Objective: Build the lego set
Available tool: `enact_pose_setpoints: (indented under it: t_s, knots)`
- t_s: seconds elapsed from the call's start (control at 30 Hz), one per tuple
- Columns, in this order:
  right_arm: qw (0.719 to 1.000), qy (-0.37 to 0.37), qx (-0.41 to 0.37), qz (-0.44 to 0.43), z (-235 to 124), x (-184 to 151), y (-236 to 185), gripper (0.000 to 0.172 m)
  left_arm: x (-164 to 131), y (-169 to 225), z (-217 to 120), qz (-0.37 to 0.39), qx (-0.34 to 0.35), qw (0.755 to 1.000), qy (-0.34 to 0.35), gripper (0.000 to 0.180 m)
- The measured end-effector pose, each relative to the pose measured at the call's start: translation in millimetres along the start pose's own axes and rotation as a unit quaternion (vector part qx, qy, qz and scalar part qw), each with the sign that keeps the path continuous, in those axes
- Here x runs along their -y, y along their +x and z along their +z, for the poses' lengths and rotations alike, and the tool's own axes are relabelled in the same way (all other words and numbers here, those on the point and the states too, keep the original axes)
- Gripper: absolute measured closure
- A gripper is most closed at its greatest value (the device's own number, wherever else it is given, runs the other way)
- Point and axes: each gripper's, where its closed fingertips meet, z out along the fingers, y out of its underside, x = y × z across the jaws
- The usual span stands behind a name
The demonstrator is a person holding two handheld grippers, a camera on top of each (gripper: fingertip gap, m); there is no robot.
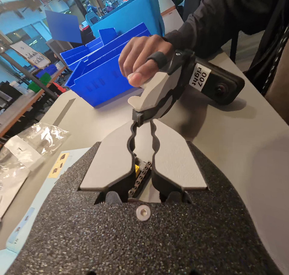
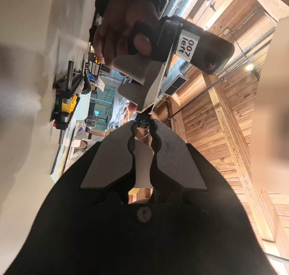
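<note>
grey table (image 1: 219, 142): blue bins (image 1: 100, 85), clear bags (image 1: 31, 142), brick model (image 2: 67, 101).

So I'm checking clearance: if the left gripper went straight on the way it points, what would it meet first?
The small dark brick right at its fingertips, which the right gripper holds. Beyond lies the blue bin, though depth is hard to judge.

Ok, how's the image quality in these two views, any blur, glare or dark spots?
Left wrist view: mostly sharp and evenly lit, with fisheye bending at the edges, glare on the clear plastic bag, and soft shadows on the table. Right wrist view: motion smear over the brick model, the gripper body underexposed, and a bright ceiling lamp.
</note>
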Motion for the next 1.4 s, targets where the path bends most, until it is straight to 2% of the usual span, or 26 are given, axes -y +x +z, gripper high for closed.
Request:
enact_pose_setpoints:
  t_s: [0.17, 0.3, 0.47, 0.63, 0.93, 1.17, 1.3, 1.4]
  knots:
    - [1.0, 0.0, 0.001, 0.026, -4.7, -0.4, 2.0, 0.156, 1.5, -2.1, 6.7, 0.039, 0.017, 0.999, -0.005, 0.173]
    - [0.998, -0.02, 0.014, 0.061, -11.1, -5.5, 3.1, 0.156, 4.5, -0.3, 12.3, 0.024, 0.001, 1.0, -0.007, 0.174]
    - [0.988, -0.091, 0.063, 0.107, -22.2, -24.5, -8.6, 0.154, 5.4, -19.4, 19.4, -0.033, 0.008, 0.999, -0.018, 0.174]
    - [0.964, -0.182, 0.13, 0.146, -38.3, -46.1, -36.4, 0.154, 15.6, -53.1, 33.5, -0.075, 0.008, 0.996, -0.043, 0.175]
    - [0.933, -0.223, 0.198, 0.201, -70.0, -53.2, -60.5, 0.164, 39.7, -83.0, 92.9, -0.104, -0.033, 0.992, -0.06, 0.176]
    - [0.904, -0.277, 0.223, 0.238, -74.2, -64.1, -70.0, 0.166, 69.8, -91.2, 136.1, -0.156, -0.087, 0.983, -0.044, 0.176]
    - [0.899, -0.283, 0.226, 0.245, -73.2, -63.2, -71.5, 0.167, 84.4, -97.9, 182.9, -0.185, -0.129, 0.97, -0.089, 0.175]
    - [0.897, -0.284, 0.228, 0.25, -73.6, -62.0, -72.1, 0.17, 79.8, -102.6, 219.2, -0.179, -0.139, 0.964, -0.14, 0.175]
